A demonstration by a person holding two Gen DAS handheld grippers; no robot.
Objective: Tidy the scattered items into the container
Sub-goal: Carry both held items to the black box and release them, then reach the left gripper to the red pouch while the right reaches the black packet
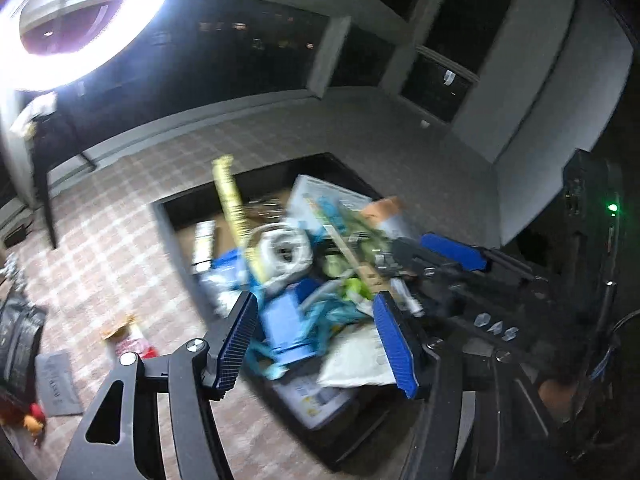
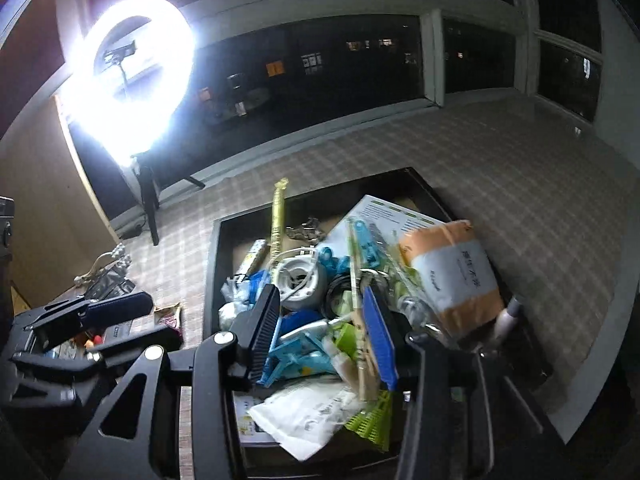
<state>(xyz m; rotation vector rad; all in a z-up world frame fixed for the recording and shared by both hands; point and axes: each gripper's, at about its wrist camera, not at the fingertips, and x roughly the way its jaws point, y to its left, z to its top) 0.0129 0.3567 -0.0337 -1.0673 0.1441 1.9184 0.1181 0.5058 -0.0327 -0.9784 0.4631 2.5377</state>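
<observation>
A black container (image 1: 170, 220) (image 2: 211, 264) stands on the checked floor, piled with items. Among them are a white round device (image 1: 285, 252) (image 2: 298, 280), a yellow tube (image 1: 230, 200) (image 2: 278, 212), an orange packet (image 2: 452, 276), a white bag (image 2: 304, 412) and a green mesh swatter (image 2: 372, 420). My left gripper (image 1: 316, 302) hangs open over the pile, with nothing pressed between its blue pads. My right gripper (image 2: 320, 294) is open over the same pile, a wooden stick (image 2: 362, 344) lying beside its right pad. Each gripper shows in the other view: right gripper (image 1: 426, 262), left gripper (image 2: 160, 318).
On the floor left of the container lie a snack packet (image 1: 128, 340) (image 2: 168, 314) and a grey flat packet (image 1: 56, 376). A bright ring light (image 2: 132, 80) on a tripod (image 2: 148, 200) stands at the back left, before dark windows. A grey wall (image 1: 560, 100) rises at the right.
</observation>
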